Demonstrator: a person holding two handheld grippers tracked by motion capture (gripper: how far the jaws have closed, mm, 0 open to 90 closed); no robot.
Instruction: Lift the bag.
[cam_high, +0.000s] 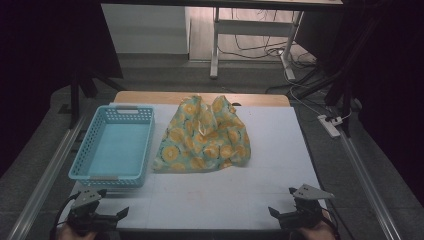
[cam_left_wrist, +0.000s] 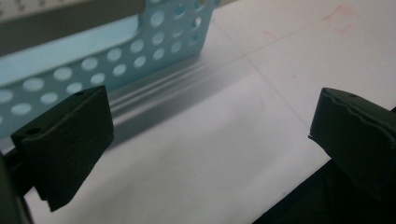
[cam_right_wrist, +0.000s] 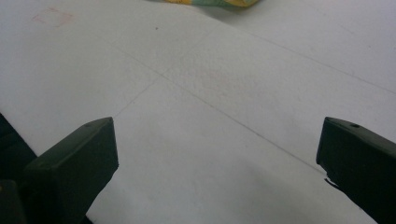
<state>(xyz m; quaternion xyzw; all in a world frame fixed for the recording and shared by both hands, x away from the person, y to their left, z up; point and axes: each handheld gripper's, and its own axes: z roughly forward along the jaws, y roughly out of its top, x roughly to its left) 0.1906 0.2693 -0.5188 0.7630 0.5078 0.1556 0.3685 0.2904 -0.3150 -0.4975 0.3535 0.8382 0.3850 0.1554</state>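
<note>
Resting at the near edge of a white-covered table (cam_high: 280, 165), both grippers sit with jaws spread wide and nothing between them.

A white sheet covers the tabletop, with a strip of bare wood showing at the far edge; beyond it lie a grey floor, a white desk frame (cam_high: 250, 30), loose cables and a power strip (cam_high: 330, 125), with dark stands at both sides. A light blue perforated basket (cam_high: 116, 145) stands on the left of the sheet, and just beside it, at the middle, lies a crumpled cloth printed with orange slices (cam_high: 204, 136). The left gripper (cam_high: 102, 216) hovers near the basket's near wall; the right gripper (cam_high: 286, 214) faces bare sheet, well apart from the cloth. Neither touches anything.
</note>
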